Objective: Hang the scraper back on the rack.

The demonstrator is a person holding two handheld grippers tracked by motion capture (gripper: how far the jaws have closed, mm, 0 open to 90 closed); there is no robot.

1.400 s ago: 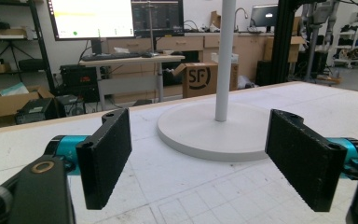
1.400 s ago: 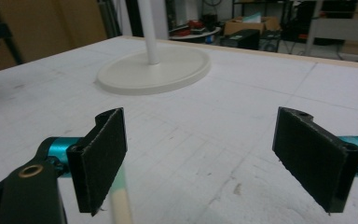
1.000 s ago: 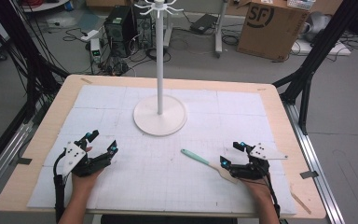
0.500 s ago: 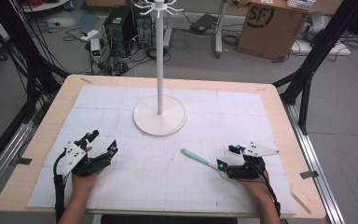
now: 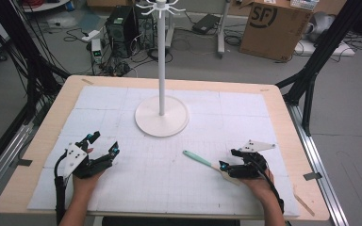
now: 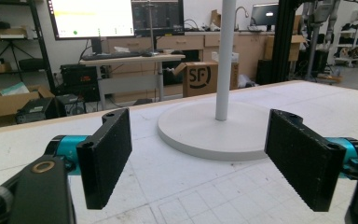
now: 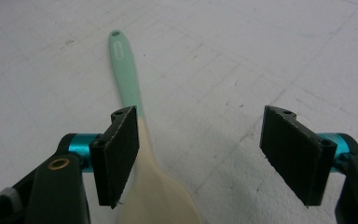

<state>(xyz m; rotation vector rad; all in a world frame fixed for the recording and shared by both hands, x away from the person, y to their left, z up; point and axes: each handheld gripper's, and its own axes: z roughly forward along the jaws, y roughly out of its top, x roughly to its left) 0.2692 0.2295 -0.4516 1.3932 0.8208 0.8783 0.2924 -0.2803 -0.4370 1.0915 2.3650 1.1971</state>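
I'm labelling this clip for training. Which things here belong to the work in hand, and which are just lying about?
In the work:
- spatula, mint handle, wooden blade, flat on the table mat
- right gripper, jaws just closing around the spatula, not yet gripping
- likely the white hook stand

Lying about:
- left gripper, open, idle
- cardboard box on the floor

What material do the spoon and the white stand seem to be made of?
The spoon looks like pale wood with a matt finish at its wide end; its handle carries a smooth mint-green coat, perhaps silicone or paint. The stand has an even white, slightly glossy round base and a white pole, which suggests painted metal or plastic; the pictures do not settle which.
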